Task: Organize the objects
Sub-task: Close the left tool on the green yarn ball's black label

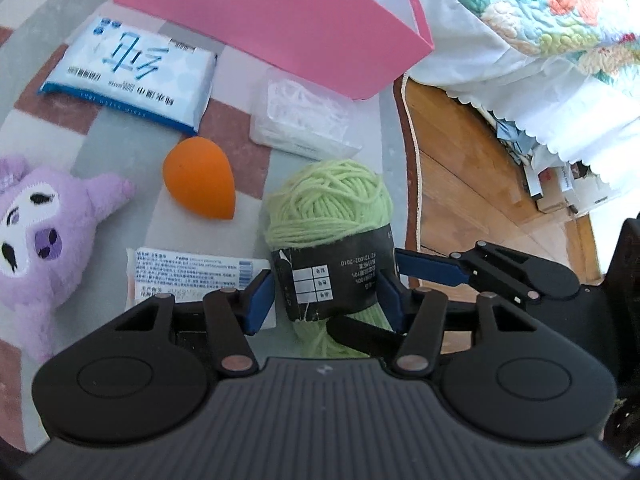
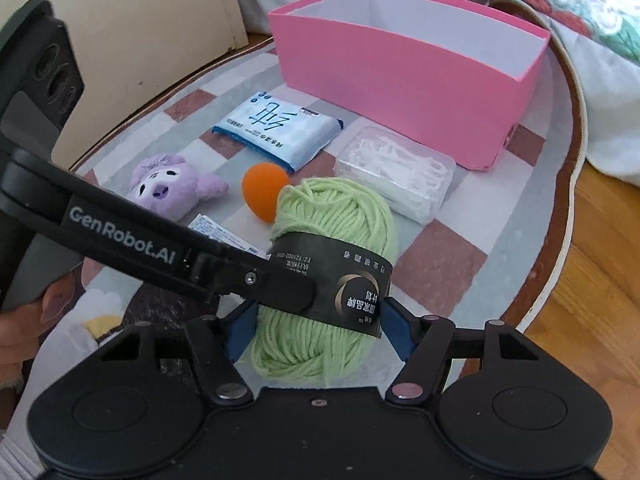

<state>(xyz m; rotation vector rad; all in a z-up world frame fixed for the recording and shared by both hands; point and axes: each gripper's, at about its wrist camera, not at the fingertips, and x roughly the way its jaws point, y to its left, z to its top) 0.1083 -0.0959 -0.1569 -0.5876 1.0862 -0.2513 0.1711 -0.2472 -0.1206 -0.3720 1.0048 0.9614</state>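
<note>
A low round table with a dark wooden rim (image 2: 576, 184) stands on a wood floor beside a bed draped in a floral quilt (image 1: 552, 8). A checked cloth in grey, white and brick red (image 2: 436, 264) covers the tabletop.

Near the table's front edge lies a ball of light green yarn (image 2: 332, 216) with a black paper band (image 2: 344, 276) around its middle. It lies on its side, long axis running from the viewer toward the far side of the table, its rounded far end pointing at a clear plastic box of white floss picks (image 2: 400, 176). Behind that box stands an open pink box (image 2: 400, 80) with a white interior. To the left are an orange teardrop makeup sponge (image 1: 200, 178), a blue and white pack of wet wipes (image 1: 132, 76), a purple plush toy (image 1: 44, 216) and a small flat printed sachet (image 1: 188, 272).

Both grippers angle steeply downward onto the yarn. The left gripper (image 1: 324, 296) straddles the banded middle, its blue pads (image 1: 260, 300) pressing the band on both sides. The right gripper (image 2: 318, 330) brackets the yarn's near end, one pad meeting the band's edge, the other against the green strands; whether it presses firmly I cannot tell. A fingertip (image 2: 52, 300) shows on the left gripper's handle.
</note>
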